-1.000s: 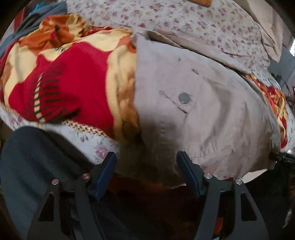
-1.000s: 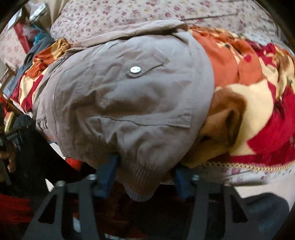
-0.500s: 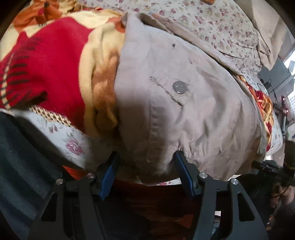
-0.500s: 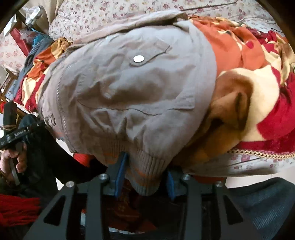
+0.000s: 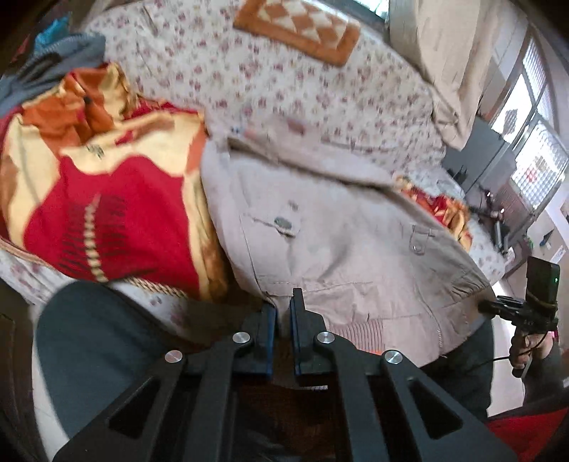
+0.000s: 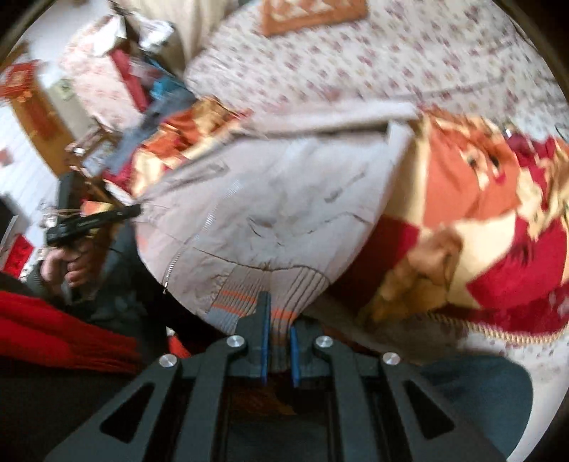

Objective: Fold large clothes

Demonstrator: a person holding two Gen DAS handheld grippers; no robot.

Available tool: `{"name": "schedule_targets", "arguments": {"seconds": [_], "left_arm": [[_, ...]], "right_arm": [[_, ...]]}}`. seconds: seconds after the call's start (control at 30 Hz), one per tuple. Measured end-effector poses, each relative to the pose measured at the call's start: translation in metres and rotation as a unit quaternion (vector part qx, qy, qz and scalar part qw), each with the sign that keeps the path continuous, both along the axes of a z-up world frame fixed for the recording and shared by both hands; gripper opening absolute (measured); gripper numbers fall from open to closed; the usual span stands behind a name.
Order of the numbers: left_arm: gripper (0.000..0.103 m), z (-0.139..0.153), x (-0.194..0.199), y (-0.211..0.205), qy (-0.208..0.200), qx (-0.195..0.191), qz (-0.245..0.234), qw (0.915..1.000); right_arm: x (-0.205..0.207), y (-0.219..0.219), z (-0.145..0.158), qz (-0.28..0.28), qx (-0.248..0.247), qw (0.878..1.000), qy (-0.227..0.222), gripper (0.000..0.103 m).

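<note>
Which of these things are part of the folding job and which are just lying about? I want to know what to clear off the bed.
Part of the job:
- beige jacket
- left gripper, shut on its hem
- right gripper, jaws closing on its ribbed hem

Just lying about:
- red and orange blanket
- orange patterned mat
- grey garment
- floral bedsheet
</note>
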State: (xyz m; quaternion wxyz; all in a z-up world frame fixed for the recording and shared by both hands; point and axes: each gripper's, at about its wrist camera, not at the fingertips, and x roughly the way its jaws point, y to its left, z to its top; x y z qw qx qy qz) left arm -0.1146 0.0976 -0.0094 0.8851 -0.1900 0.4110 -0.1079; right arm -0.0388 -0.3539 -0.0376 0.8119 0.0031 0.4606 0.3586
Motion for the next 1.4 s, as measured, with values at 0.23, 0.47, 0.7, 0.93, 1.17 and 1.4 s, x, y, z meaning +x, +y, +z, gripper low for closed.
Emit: {"name": "schedule_targets", "arguments": {"seconds": [0.23,0.47,0.7,0.93,1.17,1.4], "left_arm": [[0.000,0.072,-0.036,0.012,-0.097,-0.018,-0.020,0.9949],[0.000,0.086,0.005,0.011,-0.124,0.007,-0.013,0.9921],[0.000,0.070,0.113,-0.009,-0.098,0.082,0.020,0.9916],[0.000,0.052,0.230,-0.004,-0.061,0.126,0.028,0.9898],[0.001,0.007,0.302,0.013,-0.025,0.148,0.053,0.9873],[0.003,-0.067,0.339,0.022,0.020,0.135,0.069,0.9883]], "right_arm": [[-0.040,-0.007,0.084,0.038,0.084,0.990,-0.110,0.008],[-0.024,-0.002,0.127,-0.010,0.059,0.980,-0.190,0.008],[0.060,0.048,0.110,-0.126,-0.009,0.979,-0.158,0.008],[0.183,0.075,0.077,-0.190,-0.045,0.972,-0.127,0.008],[0.280,0.079,0.023,-0.239,-0.048,0.968,-0.066,0.009],[0.320,0.077,-0.056,-0.252,-0.021,0.967,-0.009,0.012]]}}
